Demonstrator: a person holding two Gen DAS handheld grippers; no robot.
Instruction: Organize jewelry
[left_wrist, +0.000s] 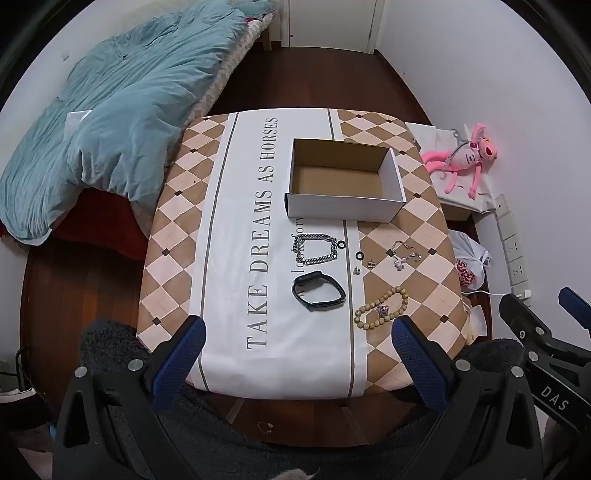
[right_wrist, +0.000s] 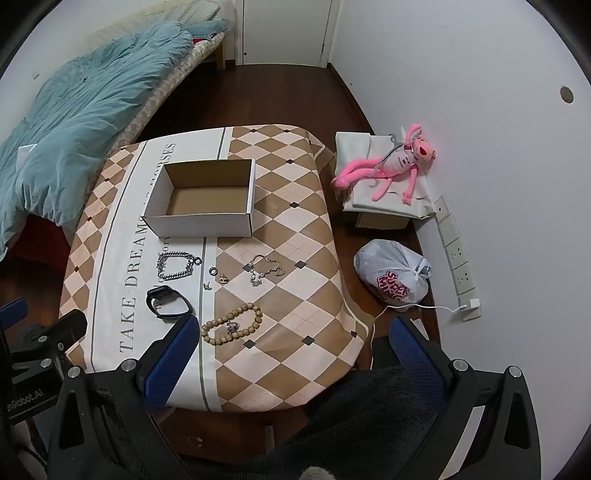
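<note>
Left wrist view: left gripper (left_wrist: 297, 354), right gripper (right_wrist: 291, 352) both spread, empty; tiny silver earrings (left_wrist: 364, 266) risk slipping between pads, missing open white cardboard box (left_wrist: 345, 208).

I see an open, empty white box (left_wrist: 345, 206) at the table's far side. Nearer lie a silver chain (left_wrist: 317, 249), a black band (left_wrist: 318, 293), a bead bracelet (left_wrist: 380, 308) and a charm bracelet (left_wrist: 404, 253) at right.

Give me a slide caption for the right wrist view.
Open right gripper above a checkered tablecloth where a bead bracelet, chain bracelet and black smart band lie before an empty cardboard box.
</note>
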